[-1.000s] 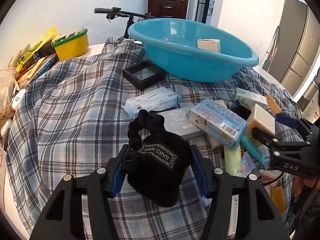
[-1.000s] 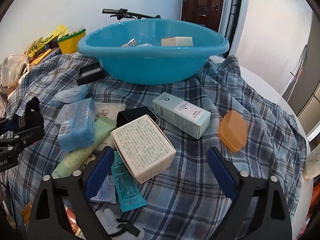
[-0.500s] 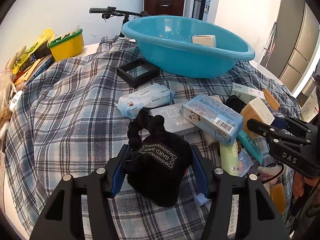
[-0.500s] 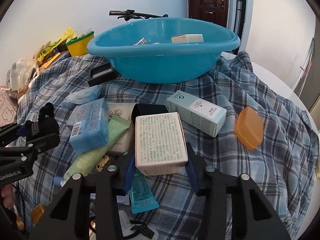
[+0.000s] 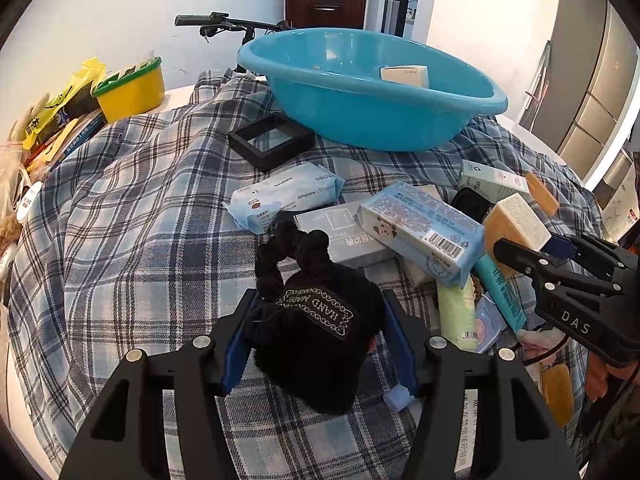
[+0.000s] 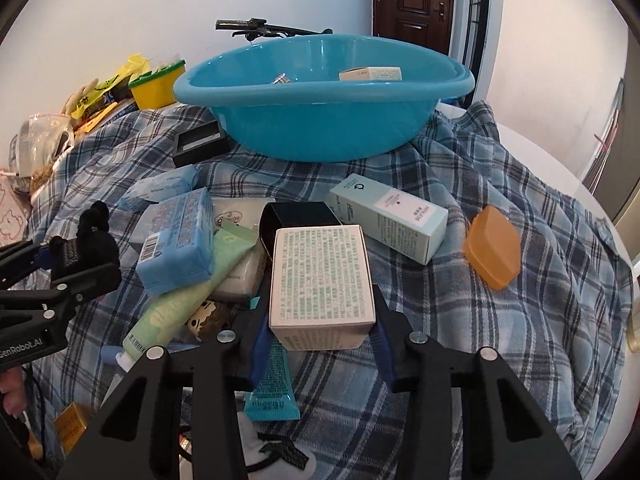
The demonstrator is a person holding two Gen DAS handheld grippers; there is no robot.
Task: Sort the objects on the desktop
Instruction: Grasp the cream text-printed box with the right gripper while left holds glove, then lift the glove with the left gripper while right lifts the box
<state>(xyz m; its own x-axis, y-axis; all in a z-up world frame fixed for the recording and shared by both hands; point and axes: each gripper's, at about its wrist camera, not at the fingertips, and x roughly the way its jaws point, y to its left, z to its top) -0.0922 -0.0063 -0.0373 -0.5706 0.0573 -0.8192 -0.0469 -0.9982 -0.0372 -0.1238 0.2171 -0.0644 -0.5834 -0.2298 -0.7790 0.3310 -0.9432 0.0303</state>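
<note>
Since a second ago the right gripper (image 6: pixel 320 332) has gone from spread wide around the white printed box (image 6: pixel 322 276) to clamped on its two long sides, the box's long axis running away from the fingers toward the blue basin (image 6: pixel 320 120) at the far end. Whether the box is clear of the plaid cloth (image 6: pixel 500 340) is hard to judge. Nearer left, the left gripper (image 5: pixel 316 336) grips the black fuzzy pouch (image 5: pixel 316 332) — also short of the basin.
</note>
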